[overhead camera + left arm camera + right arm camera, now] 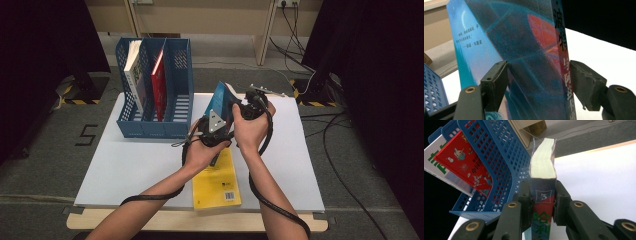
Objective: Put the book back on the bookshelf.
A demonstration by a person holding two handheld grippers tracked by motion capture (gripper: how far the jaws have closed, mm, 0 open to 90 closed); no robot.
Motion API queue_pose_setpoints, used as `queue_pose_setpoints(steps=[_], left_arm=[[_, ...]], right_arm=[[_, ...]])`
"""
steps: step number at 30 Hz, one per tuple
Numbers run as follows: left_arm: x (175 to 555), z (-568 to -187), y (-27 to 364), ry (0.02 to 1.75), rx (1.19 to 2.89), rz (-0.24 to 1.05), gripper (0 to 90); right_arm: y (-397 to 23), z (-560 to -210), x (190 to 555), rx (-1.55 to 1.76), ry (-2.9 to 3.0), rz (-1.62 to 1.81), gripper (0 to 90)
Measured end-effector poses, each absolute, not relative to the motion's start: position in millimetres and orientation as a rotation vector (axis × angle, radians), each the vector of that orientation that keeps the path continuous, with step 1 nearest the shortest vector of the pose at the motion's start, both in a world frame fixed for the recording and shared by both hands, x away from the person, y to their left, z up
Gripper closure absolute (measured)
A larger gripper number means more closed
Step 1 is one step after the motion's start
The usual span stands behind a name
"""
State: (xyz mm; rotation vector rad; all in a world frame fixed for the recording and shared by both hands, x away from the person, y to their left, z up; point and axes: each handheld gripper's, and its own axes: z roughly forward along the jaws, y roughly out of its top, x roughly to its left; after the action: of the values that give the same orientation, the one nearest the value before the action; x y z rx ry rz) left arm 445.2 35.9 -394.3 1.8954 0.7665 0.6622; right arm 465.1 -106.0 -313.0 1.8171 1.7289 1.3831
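A: What's the room like?

B: Dark curtains hang at both sides, grey carpet covers the floor (pixel 45 150), and cables trail across it at the right. A white tabletop (pixel 135 170) with a pale wooden edge sits in the middle.

A: And on it?

B: The largest thing is a blue plastic file rack (pixel 172 107) with perforated walls and three compartments, standing at the far left. The left compartment holds a white book (pixel 133 70) leaning upright, the middle one a red book (pixel 159 80), and the right one has no book in it. A flat yellow book (pixel 218 182) lies near the front edge.

A: Where's the blue book?

B: The blue book (pixel 543 195) is held upright above the tabletop, just right of the rack. It is a thick paperback with a glossy blue and red cover and cream page edges.

A: The tongs?

B: The right tongs (pixel 543 202) are clamped on its spine end. The left tongs (pixel 536 82) stand apart, with the book between them; the pad beside the spine shows a gap.
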Motion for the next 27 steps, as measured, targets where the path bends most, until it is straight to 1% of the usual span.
queue_pose_setpoints(steps=[12,18,27], left_arm=[[448.0,-393.3,35.2,0.784,1.905,0.732,31.1],[448.7,-395.0,36.0,0.799,1.901,0.746,31.2],[449.5,-396.1,37.9,0.840,1.891,0.771,36.2]], right_arm=[[-100.3,-309.8,463.8,1.813,1.735,1.401,72.7],[-97.4,-308.4,462.7,1.807,1.739,1.409,72.2],[-92.5,-306.3,460.4,1.793,1.750,1.418,71.4]])
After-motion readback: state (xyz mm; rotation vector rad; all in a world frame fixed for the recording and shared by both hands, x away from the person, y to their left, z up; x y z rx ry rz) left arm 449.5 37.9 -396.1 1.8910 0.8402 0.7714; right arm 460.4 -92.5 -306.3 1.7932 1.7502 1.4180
